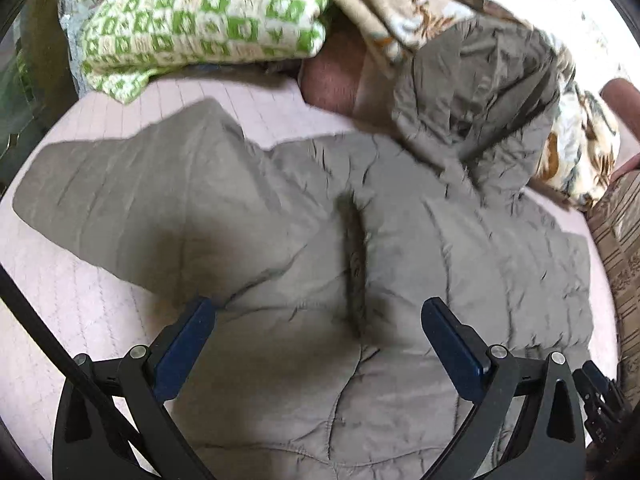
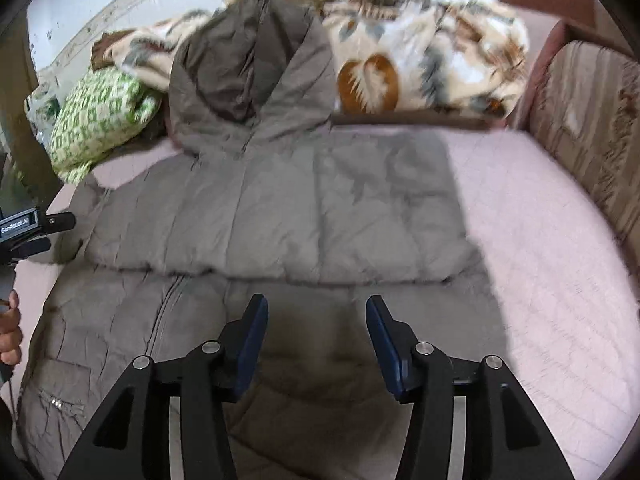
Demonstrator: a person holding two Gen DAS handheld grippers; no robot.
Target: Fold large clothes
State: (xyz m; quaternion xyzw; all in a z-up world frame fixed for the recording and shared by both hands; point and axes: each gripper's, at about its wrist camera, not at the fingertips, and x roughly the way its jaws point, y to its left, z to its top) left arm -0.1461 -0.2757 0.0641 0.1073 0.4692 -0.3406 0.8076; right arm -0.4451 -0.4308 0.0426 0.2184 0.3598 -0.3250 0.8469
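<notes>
Both the left gripper (image 1: 318, 314) and right gripper (image 2: 317, 312) are hovering spread and empty over the quilted grey coat (image 2: 280, 216), whose puffy folded sleeve (image 2: 260, 236) is likely springing open.

Coat (image 2: 280, 216) hem cut off below; blanket (image 2: 420, 60) motion-blurred.

Grey-brown quilted coat (image 2: 280, 216) — pale pink sheet (image 2: 540, 220), green-and-white checked blanket (image 1: 200, 12)

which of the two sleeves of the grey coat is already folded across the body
The sleeve on the right-wrist side is folded: it lies flat across the puffer coat. The other sleeve is spread out sideways on the pink mattress.
</notes>
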